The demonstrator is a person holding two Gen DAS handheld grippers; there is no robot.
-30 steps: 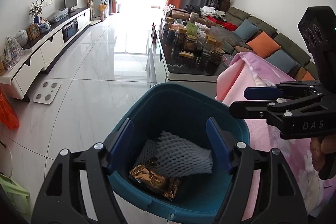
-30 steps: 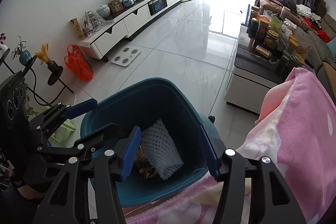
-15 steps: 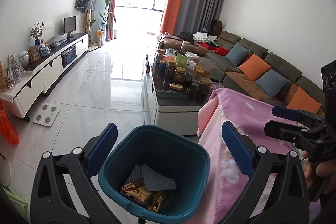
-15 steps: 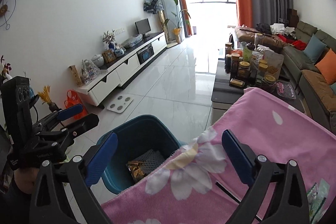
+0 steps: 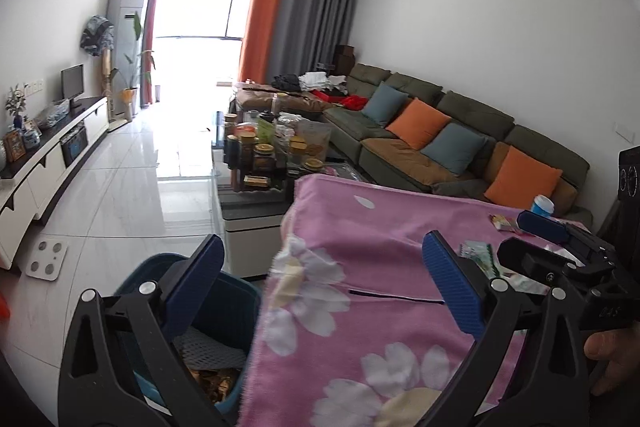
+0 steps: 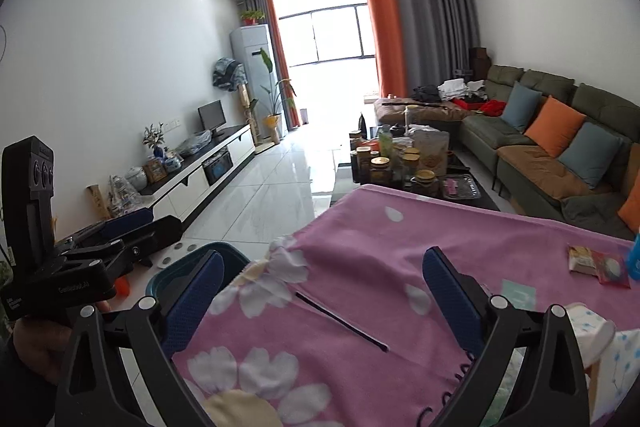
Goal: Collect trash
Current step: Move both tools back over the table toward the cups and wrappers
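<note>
Left wrist view is showing both tools lifting away from the teal bin, where a second ago they were hanging right over its mouth with narrower jaws; now the left gripper and the right gripper are both standing spread wide with nothing between the pads. White foam netting and a gold foil wrapper are lying in the bin's bottom, so that drop seems finished and the tools are probably heading for the next pieces. More litter is waiting on the pink floral blanket that is covering the work surface: a green-printed packet just beside the left gripper's right pad, a snack wrapper near the far right edge, and a pale teal slip closer in. Beyond the blanket a coffee table crowded with jars is standing between a white TV cabinet and a green sofa with orange and blue cushions, on glossy white tiles
</note>
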